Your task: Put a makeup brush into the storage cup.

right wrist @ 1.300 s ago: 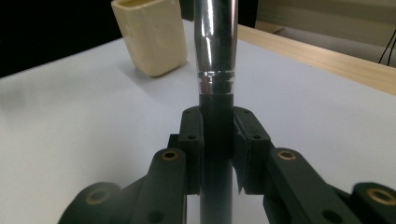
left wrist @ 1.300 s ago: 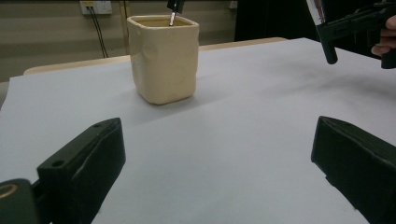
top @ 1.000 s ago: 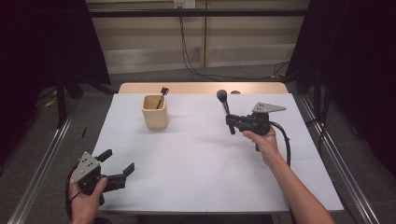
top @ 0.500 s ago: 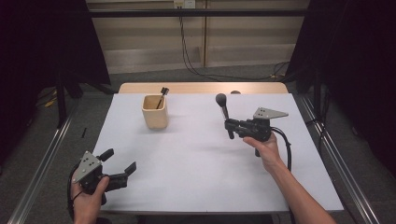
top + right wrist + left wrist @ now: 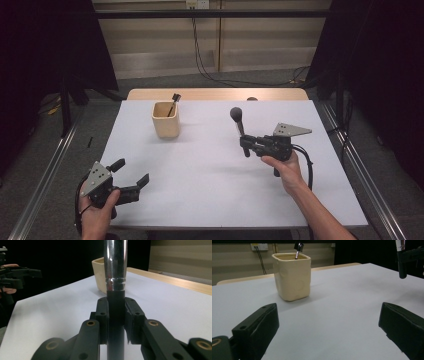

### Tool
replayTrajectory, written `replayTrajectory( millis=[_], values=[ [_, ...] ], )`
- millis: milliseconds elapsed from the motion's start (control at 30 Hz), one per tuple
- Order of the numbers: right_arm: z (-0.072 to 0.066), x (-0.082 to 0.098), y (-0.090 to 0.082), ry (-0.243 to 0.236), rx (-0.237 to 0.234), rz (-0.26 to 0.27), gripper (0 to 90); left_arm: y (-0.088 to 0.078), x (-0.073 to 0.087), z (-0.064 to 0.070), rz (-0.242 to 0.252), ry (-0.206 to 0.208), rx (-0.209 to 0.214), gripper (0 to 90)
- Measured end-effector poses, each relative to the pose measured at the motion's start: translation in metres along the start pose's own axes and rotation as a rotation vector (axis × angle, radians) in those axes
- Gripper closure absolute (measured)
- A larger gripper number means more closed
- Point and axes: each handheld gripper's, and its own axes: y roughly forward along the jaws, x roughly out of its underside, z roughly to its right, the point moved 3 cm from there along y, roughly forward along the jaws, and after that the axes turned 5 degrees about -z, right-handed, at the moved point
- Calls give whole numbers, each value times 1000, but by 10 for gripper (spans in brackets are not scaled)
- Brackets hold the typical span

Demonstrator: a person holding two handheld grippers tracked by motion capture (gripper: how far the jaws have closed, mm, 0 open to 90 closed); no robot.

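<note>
High view: right gripper (image 5: 246,142) clamped on brush (image 5: 239,127), upright for cup (image 5: 166,119) insertion presumably; left gripper (image 5: 131,176) jaws apart, idle lower left.

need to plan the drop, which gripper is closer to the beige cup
Right. The right gripper, holding the makeup brush, is off to the cup's right; the open left gripper is farther, at the table's near-left corner.

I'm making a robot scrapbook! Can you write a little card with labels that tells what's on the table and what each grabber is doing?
Table: white top
Cup: cream cup, upright, far left part of the table
In the cup: thin dark-tipped stick, leaning
Right gripper: shut on makeup brush, upright, bristles up, off the table
Left gripper: open, holding nothing, near front left corner
</note>
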Motion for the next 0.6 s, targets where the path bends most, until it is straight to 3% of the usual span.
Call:
replayTrajectory(
  millis=[67, 167, 400, 533, 600],
  values=[
    [-2, 0, 0, -7, -4, 1, 755, 2, -1, 1, -1, -4, 15, 30],
    [-4, 4, 2, 4, -22, -1, 755, 6, -3, 5, -8, 31, 24, 27],
    [-14, 5, 5, -8, -51, 1, 754, 14, -11, 13, 3, 45, 46, 22],
    [-19, 7, 8, -16, -63, -12, 754, 19, -14, 19, -1, 29, 88, 27],
    [-21, 7, 9, -17, -68, -14, 754, 22, -16, 22, -1, 46, 80, 26]
  ],
)
